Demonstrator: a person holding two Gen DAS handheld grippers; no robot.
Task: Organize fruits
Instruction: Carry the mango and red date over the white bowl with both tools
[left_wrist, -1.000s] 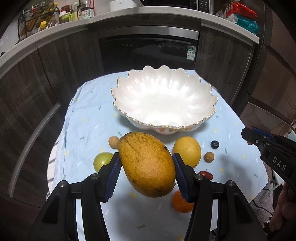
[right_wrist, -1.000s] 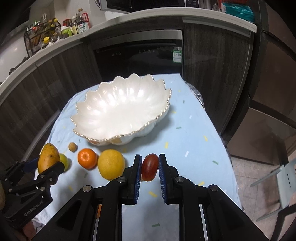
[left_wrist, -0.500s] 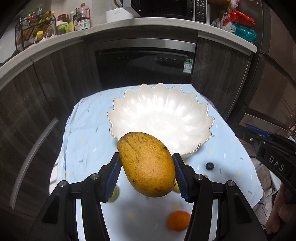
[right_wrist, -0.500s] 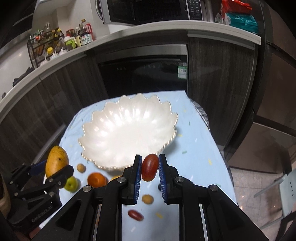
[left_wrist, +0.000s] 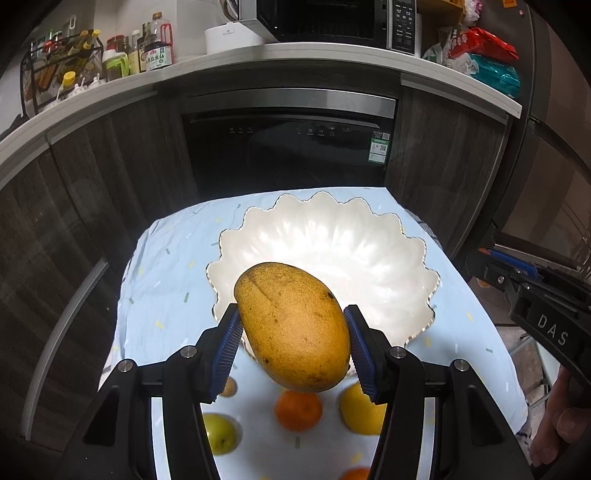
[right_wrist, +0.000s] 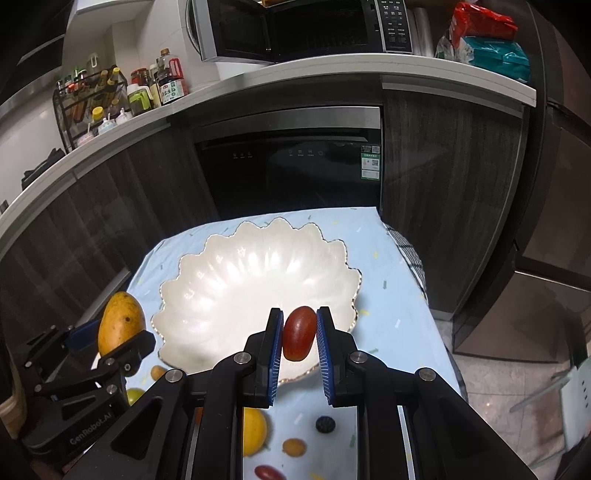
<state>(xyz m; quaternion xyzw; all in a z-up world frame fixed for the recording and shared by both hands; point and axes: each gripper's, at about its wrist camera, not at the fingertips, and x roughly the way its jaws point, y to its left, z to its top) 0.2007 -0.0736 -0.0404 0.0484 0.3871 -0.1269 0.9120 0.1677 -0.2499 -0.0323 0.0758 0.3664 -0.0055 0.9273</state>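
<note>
My left gripper (left_wrist: 293, 338) is shut on a large yellow-orange mango (left_wrist: 291, 325), held in the air over the near rim of the white scalloped bowl (left_wrist: 325, 236). My right gripper (right_wrist: 298, 338) is shut on a small dark red oval fruit (right_wrist: 299, 332), held above the bowl's (right_wrist: 236, 280) near right rim. The bowl has nothing in it. In the right wrist view the left gripper with the mango (right_wrist: 120, 321) shows at the left. The right gripper's body (left_wrist: 535, 295) shows at the right of the left wrist view.
On the blue cloth (left_wrist: 166, 295) near me lie an orange (left_wrist: 298, 411), a lemon (left_wrist: 360, 413), a green fruit (left_wrist: 219, 432) and a small brown fruit (left_wrist: 229, 386). The right wrist view shows a blueberry (right_wrist: 325, 424), a small yellow-brown fruit (right_wrist: 293, 446) and a red fruit (right_wrist: 267, 472). Dark cabinets stand behind the table.
Both grippers have risen and moved forward with their fruit, from above the loose fruits toward the bowl. The bowl now lies under the mango and the red fruit.
</note>
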